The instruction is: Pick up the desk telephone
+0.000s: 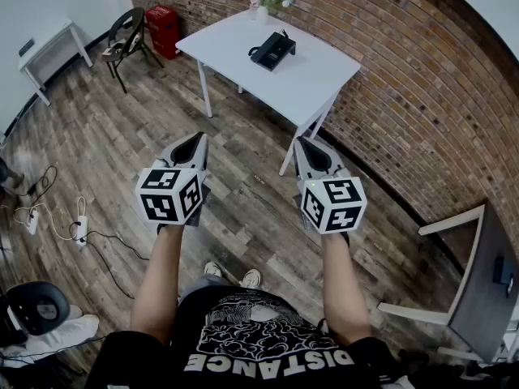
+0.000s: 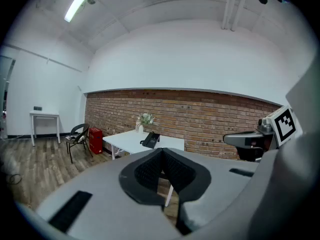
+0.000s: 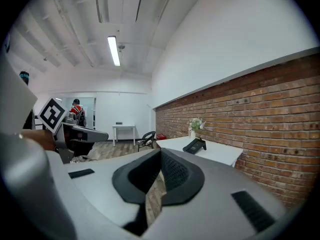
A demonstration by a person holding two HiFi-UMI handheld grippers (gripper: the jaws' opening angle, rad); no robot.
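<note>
Item, telephone (image 1: 272, 51): lay on the white table (image 1: 318, 75), well ahead of both tongs. My left tongs (image 1: 197, 138) and right tongs (image 1: 302, 142): pressed together, empty (nothing within reach), aimed toward it.

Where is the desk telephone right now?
In the head view the black desk telephone lies on the white table at top centre, by the brick wall, with the flower vase just beyond it near the table's far corner.
</note>
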